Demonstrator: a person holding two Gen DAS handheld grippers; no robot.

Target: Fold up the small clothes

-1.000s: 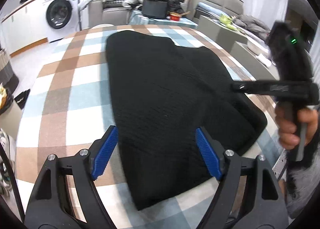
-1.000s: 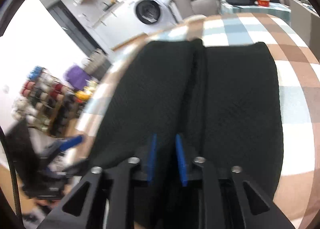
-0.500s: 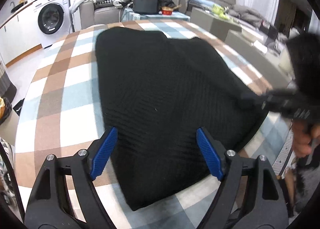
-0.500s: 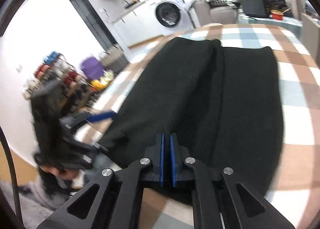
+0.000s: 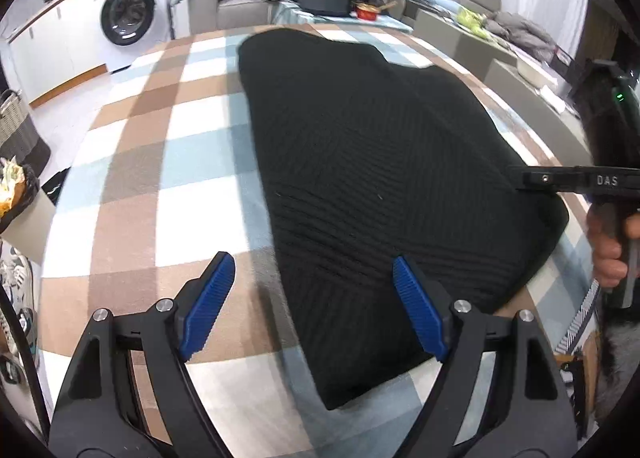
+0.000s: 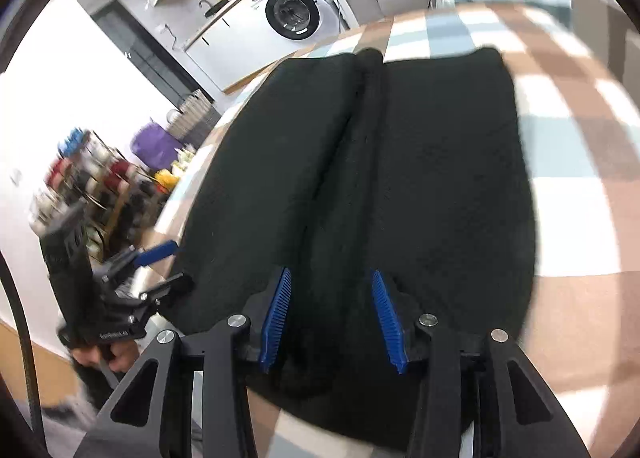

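My left gripper [image 5: 308, 306] hangs over the near left corner of the black knit garment [image 5: 384, 178], its blue pads [image 5: 208, 298] spread wide and holding nothing; the left pad sits over bare checked tablecloth [image 5: 132, 178], the right pad over the cloth's near edge. The garment lies flat on the table, its long axis running from me toward the far side where the washing machine [image 5: 128, 14] stands, and it narrows toward its near tip, just right of my left gripper. In the right wrist view a raised fold ridge [image 6: 356, 130] runs down the middle of the garment along that same long axis, straight into the gap of my right gripper [image 6: 332, 314]. That gripper's pads stand parted, straddling the ridge at the near hem with no cloth pinched that I can make out. I judge the right gripper nearer to a usable hold, since the ridge already lies between its pads, while the left would have to shift right onto the fabric.
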